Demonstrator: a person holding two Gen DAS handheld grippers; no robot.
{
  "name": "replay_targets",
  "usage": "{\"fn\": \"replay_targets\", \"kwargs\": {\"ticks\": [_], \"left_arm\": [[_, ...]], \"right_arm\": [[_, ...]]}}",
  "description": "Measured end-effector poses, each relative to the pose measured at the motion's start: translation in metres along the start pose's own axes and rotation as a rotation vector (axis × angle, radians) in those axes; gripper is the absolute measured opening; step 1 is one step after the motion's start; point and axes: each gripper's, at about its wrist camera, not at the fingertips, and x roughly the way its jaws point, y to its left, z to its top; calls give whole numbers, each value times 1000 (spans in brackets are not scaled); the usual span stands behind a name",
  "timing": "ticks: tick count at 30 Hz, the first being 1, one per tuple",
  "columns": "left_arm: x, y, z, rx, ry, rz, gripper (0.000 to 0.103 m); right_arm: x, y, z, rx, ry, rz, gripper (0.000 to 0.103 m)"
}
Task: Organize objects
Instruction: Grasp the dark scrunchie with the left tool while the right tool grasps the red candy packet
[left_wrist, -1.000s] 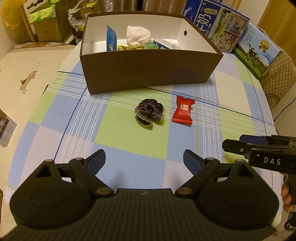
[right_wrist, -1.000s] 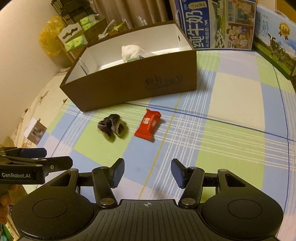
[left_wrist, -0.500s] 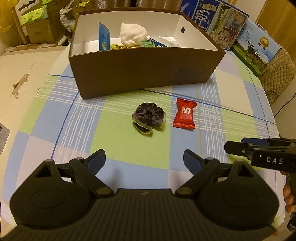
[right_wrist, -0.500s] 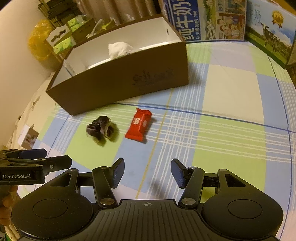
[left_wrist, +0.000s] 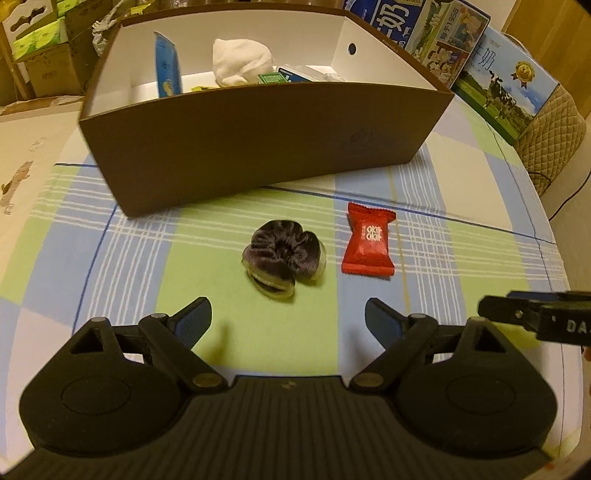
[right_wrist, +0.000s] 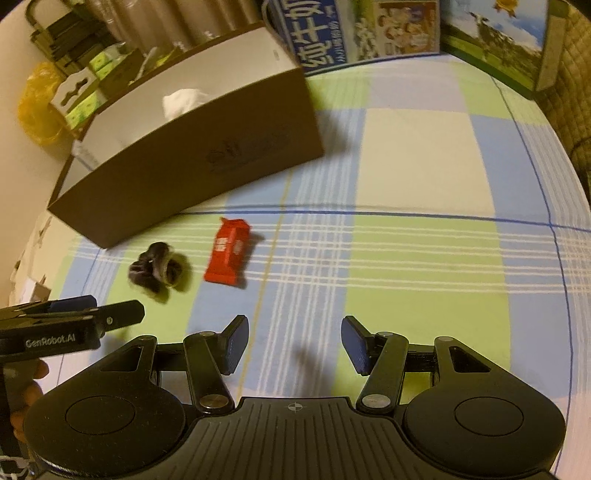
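Observation:
A dark velvet scrunchie (left_wrist: 283, 252) (right_wrist: 157, 266) lies on the checked tablecloth, with a red snack packet (left_wrist: 368, 240) (right_wrist: 228, 252) just to its right. Behind both stands a brown cardboard box (left_wrist: 258, 147) (right_wrist: 192, 166) with a white inside, holding a white cloth (left_wrist: 242, 62), a blue sachet (left_wrist: 168, 70) and small packs. My left gripper (left_wrist: 288, 321) is open, close in front of the scrunchie, with nothing between its fingers. My right gripper (right_wrist: 293, 343) is open and empty over the cloth, right of the packet. Each gripper shows at the edge of the other's view.
Milk cartons (left_wrist: 417, 26) (right_wrist: 354, 29) stand behind the box to the right. A quilted cushion (left_wrist: 554, 129) lies at the table's right edge. Cardboard boxes and a yellow bag (right_wrist: 37, 107) crowd the far left. The tablecloth (right_wrist: 424, 258) stretches to the right.
My left gripper has moved forward, so the scrunchie and packet are nearer. My right gripper has swung to the right, shifting box and objects leftward in its view. Both stayed open.

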Motion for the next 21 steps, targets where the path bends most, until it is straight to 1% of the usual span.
{"fn": "replay_targets", "kwargs": {"ticks": [9,13,15,17,18,19,20,21], "left_arm": [[35,-2,20,31,0,12,84],[47,0,27,32,5,22,78],[51,2,29,33,2,24,73],[53,1,30,46,-3,32,66],[53,1,29,54,-7,35,64],[53,2,29,60,-9,36,56],[54,3,28,57,-10,40,46],[54,4,27,59,-8,43,43]], "right_arm": [[3,-14,0,55,7,-38,53],[5,-15,0,64,9,-45,53],[6,-14,0,63,11,-46,53],[9,-12,2,60,9,-45,53],[10,-10,3,57,7,-41,53],[11,-7,4,52,3,-33,53],[13,-5,5,46,0,-24,53],[15,-2,7,41,-4,-12,53]]}}
